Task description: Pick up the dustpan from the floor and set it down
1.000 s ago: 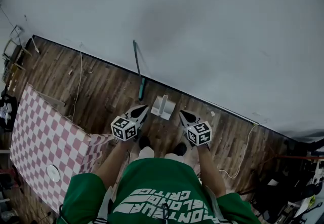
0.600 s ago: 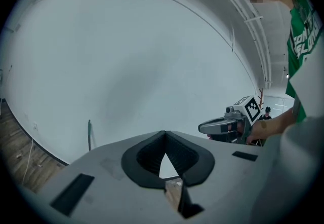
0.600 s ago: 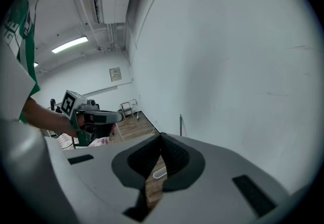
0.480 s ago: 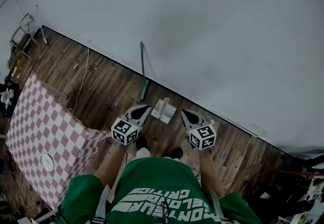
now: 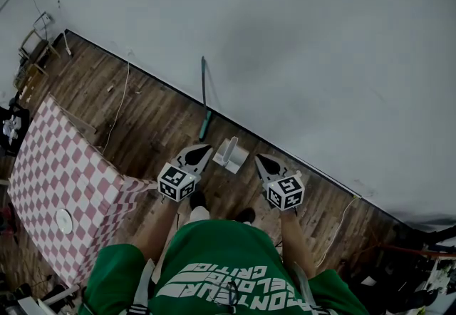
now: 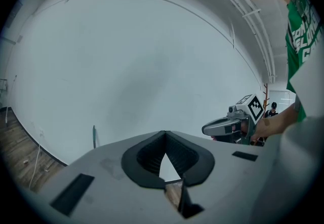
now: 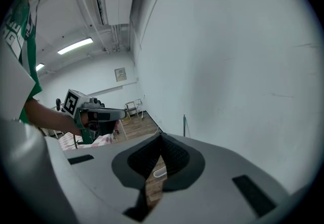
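The left gripper [image 5: 203, 152] has its jaws closed together with nothing between them. Its own view shows the dark pads [image 6: 147, 157] meeting at the tip. The right gripper [image 5: 260, 159] is closed in the same way and is also empty.

The white dustpan [image 5: 230, 154] sits on the wooden floor [image 5: 149, 128], close to the floor's edge along the wall [image 5: 285, 43]. In the head view it appears between the two tips, and neither gripper touches it. A green stick [image 5: 204, 96] rests against the wall beyond the left gripper. At the left stands a table under a red-and-white checked cloth [image 5: 64, 178], with a white round disc [image 5: 64, 221] on it. A thin cable [image 5: 117, 107] lies on the floor.

Both grippers are held in the air before the person's body, side by side and apart. Their tips point toward the wall and slightly down.
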### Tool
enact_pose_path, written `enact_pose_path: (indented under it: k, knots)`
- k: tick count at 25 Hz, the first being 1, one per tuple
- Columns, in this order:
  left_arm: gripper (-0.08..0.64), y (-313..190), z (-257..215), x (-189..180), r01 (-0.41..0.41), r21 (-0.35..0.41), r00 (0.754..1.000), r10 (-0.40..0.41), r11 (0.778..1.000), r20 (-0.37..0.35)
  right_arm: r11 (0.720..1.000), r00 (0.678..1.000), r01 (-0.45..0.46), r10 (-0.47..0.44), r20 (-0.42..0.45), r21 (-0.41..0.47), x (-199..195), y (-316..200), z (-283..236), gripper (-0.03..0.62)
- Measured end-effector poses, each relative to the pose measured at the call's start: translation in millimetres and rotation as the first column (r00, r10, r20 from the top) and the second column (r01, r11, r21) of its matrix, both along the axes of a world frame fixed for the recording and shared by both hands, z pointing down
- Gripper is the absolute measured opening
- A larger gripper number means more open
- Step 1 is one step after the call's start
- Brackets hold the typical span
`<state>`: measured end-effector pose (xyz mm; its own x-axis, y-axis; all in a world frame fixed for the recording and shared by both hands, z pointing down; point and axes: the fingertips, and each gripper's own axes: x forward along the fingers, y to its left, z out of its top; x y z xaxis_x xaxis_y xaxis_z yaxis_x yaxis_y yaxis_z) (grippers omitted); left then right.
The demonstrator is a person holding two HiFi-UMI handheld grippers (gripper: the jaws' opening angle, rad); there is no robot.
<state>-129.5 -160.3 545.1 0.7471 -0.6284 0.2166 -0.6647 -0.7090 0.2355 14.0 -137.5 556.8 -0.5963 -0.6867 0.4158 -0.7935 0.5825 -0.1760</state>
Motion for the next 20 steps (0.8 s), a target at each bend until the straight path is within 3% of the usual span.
enact_pose_path:
  k: [20]
  knots:
    - [0.003, -6.2, 0.7, -7.1, 0.016, 0.012, 1.000, -0.016, 1.000, 0.005, 1.000, 1.000, -0.005, 0.005, 0.014, 0.008, -1.0, -6.8, 0.2, 0.008]
